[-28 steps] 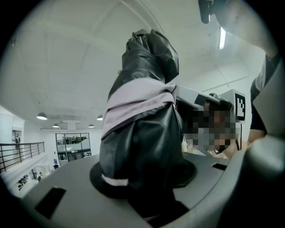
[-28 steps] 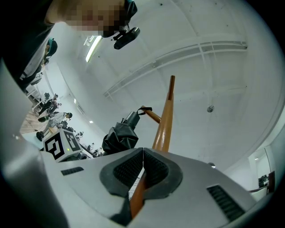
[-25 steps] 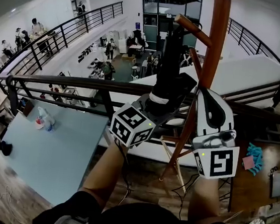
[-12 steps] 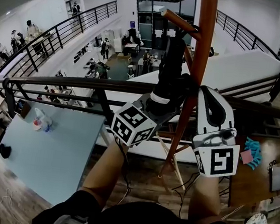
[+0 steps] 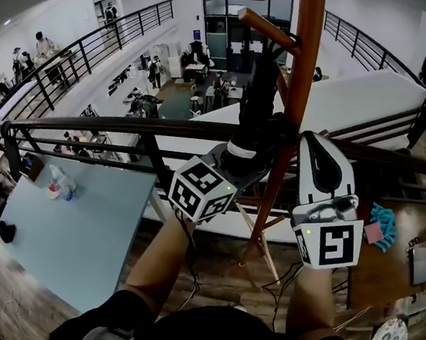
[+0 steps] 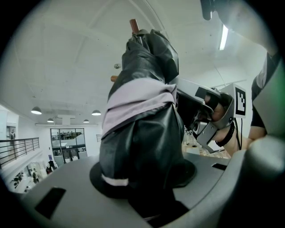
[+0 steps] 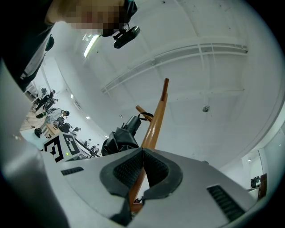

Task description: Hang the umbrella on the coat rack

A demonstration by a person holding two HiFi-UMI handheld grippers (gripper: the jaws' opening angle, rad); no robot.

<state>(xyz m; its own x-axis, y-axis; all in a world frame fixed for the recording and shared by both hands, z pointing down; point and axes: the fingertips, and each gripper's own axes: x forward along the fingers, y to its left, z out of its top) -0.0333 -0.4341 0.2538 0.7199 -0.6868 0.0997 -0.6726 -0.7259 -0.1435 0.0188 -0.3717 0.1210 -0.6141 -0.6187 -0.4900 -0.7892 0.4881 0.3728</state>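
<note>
The folded black umbrella [image 5: 258, 105] stands upright just left of the coat rack [image 5: 299, 99] pole, its top close under a slanting peg [image 5: 263, 27]. The left gripper [image 5: 247, 153] has its jaws clamped on the umbrella's lower part. The right gripper [image 5: 313, 141], right of the pole, has its jaws together and empty.

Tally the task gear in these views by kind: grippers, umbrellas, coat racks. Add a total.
grippers: 2 (left gripper, right gripper)
umbrella: 1
coat rack: 1
Total: 4
</note>
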